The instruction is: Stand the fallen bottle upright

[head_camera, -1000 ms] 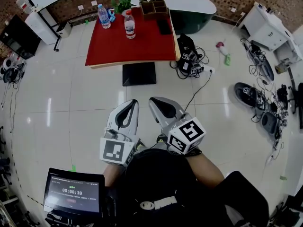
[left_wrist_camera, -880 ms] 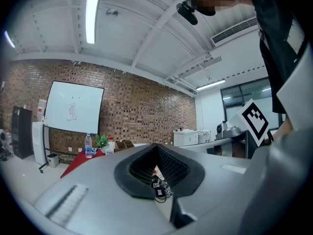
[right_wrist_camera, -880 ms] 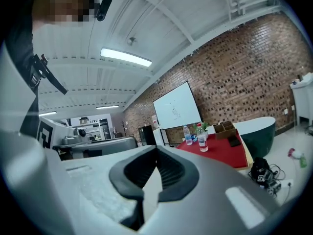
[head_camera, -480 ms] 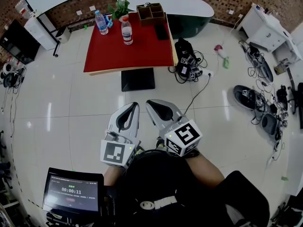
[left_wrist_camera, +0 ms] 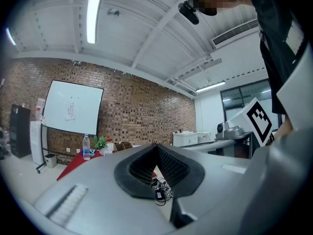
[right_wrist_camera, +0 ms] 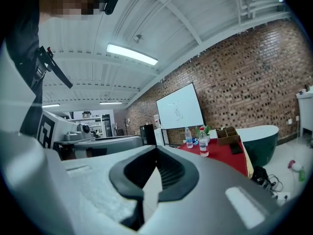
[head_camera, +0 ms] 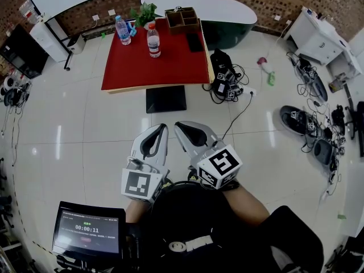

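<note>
We are seeing only a red sliver of the table (left_wrist_camera: 71,165) far beyond the left claw (left_wrist_camera: 156,148), whose own body is covering the rest. Well ahead of the right claw (right_wrist_camera: 155,150), the labels on the bluish bottle (right_wrist_camera: 189,137) and red-capped bottle (right_wrist_camera: 203,142) are showing too small to read, as are the contents of the wooden box (right_wrist_camera: 227,133).

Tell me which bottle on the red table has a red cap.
The clear plastic bottle with white label, nearer the middle of the red table; the blue-labelled bottle stands at its far left corner.

At lower centre of the head view, the left tongs (head_camera: 160,128) and right tongs (head_camera: 180,125) point level, side by side, both closed and empty.
</note>
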`<state>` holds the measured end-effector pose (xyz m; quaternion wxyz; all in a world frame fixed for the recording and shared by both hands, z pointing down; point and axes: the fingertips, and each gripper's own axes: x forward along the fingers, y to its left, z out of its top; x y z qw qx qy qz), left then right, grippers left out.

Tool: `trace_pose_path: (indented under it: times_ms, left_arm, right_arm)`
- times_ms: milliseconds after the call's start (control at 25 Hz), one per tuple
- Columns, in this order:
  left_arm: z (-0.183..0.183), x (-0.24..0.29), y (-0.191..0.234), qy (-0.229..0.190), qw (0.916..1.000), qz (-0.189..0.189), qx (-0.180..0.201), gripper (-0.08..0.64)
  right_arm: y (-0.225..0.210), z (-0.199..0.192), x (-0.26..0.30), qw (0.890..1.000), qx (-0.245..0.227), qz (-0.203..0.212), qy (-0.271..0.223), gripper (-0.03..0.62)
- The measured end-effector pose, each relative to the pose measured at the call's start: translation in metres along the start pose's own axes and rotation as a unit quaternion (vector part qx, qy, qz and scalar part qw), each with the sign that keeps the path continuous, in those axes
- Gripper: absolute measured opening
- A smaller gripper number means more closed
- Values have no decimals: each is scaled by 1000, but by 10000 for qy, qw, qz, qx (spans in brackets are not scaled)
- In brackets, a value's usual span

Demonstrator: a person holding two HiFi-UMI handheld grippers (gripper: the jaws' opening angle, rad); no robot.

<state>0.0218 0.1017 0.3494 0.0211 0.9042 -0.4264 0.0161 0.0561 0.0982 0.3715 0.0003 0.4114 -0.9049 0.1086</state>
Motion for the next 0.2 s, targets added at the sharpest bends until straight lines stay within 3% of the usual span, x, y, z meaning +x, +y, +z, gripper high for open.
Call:
trace_pose_path:
  times_ms: [200]
  left_arm:
    - [-2,-5,-1,1,10000,16,15,0]
  right_arm:
    - [4,-2,-3,10000,52,7,-8,3]
